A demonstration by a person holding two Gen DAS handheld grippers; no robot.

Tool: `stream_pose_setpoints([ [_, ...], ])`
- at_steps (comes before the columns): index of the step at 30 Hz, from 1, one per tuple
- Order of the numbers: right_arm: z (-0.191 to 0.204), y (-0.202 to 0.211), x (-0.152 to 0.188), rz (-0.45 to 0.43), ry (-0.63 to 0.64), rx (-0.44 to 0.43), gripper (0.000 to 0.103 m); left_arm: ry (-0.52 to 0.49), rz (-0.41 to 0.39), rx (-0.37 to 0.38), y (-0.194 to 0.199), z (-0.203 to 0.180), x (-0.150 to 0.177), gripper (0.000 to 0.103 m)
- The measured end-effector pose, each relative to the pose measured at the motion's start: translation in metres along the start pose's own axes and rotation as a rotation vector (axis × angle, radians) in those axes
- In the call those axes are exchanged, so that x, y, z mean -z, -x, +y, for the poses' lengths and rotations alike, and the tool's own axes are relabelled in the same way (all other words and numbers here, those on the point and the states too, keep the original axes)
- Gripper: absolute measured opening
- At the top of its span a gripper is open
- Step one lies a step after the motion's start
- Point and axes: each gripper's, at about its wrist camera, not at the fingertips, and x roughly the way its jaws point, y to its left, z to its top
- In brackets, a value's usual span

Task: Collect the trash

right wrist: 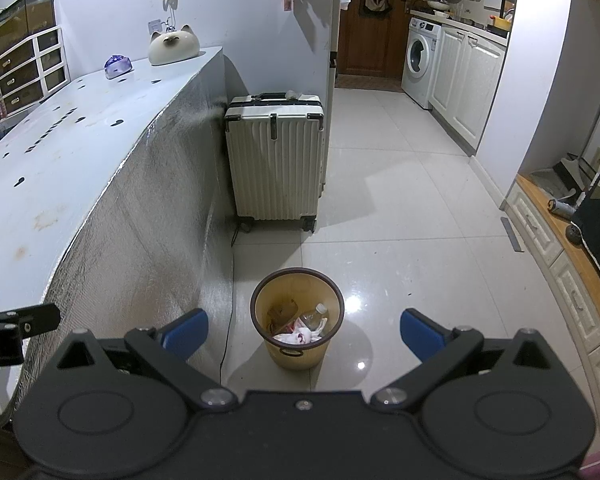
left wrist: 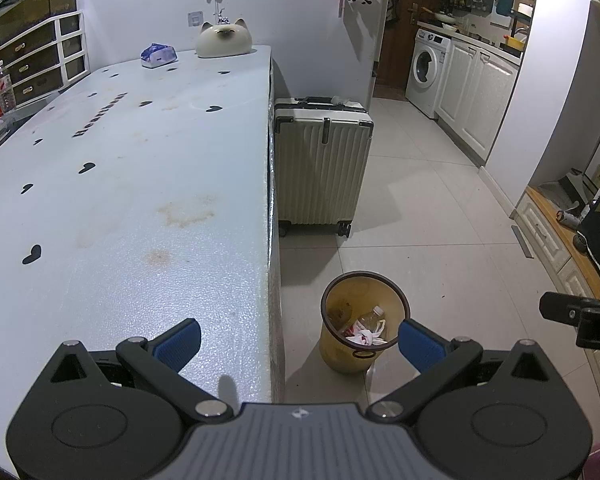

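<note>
A yellow translucent trash bin (left wrist: 334, 350) (right wrist: 296, 354) stands on the floor beside the table. It holds a plastic bottle (left wrist: 370, 318) (right wrist: 314, 316), crumpled white and red paper (left wrist: 366, 337) (right wrist: 298, 336) and brown trash. My left gripper (left wrist: 299, 338) is open and empty, over the table's right edge, its right finger above the bin. My right gripper (right wrist: 303, 330) is open and empty, above and just before the bin. The table (left wrist: 140, 184) (right wrist: 60, 152) has a pale blue cover with black hearts and brown stains.
A cat-shaped ceramic (left wrist: 225, 39) (right wrist: 174, 45) and a tissue pack (left wrist: 159, 55) (right wrist: 118, 65) sit at the table's far end. A white suitcase (left wrist: 322, 168) (right wrist: 276, 164) stands behind the bin. A drawer unit (left wrist: 40, 60) stands left, a washing machine (left wrist: 427, 70) and cabinets far right.
</note>
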Motion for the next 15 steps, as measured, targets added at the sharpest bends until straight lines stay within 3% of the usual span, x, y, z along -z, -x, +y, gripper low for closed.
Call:
stream_pose_setpoints([
  [15, 0.0001, 0.0016, -0.0001, -0.002, 0.0, 0.001, 0.103, 0.0, -0.003, -0.001, 0.0021, 0.0012, -0.0006, 0.103],
])
